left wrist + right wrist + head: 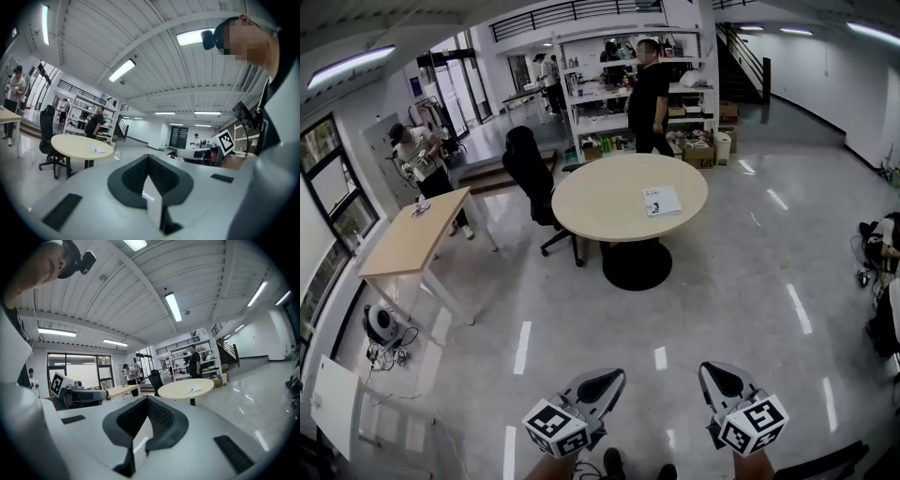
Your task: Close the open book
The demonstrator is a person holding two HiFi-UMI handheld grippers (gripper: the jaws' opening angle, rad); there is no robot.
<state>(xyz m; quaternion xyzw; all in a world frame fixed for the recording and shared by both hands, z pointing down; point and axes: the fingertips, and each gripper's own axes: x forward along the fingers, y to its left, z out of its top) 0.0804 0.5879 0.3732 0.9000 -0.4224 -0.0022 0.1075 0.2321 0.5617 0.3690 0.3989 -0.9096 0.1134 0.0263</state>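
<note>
The thin white book (pixel 662 201) lay flat on the right part of the round beige table (pixel 600 202), well apart from the 2 grippers. Over the glossy grey floor (pixel 722 300), the left gripper (pixel 614 377) and right gripper (pixel 712 373) were clenched, gripping nothing.

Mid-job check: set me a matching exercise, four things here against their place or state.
Things:
1. book
2. office chair
3. rectangular table
4. right gripper

Place or state:
A. jaws shut, nothing between them
B. lying on the round table
C. light wood top, far left in the head view
D. black, just left of the round table

Pairs: 1-B, 2-D, 3-C, 4-A
</note>
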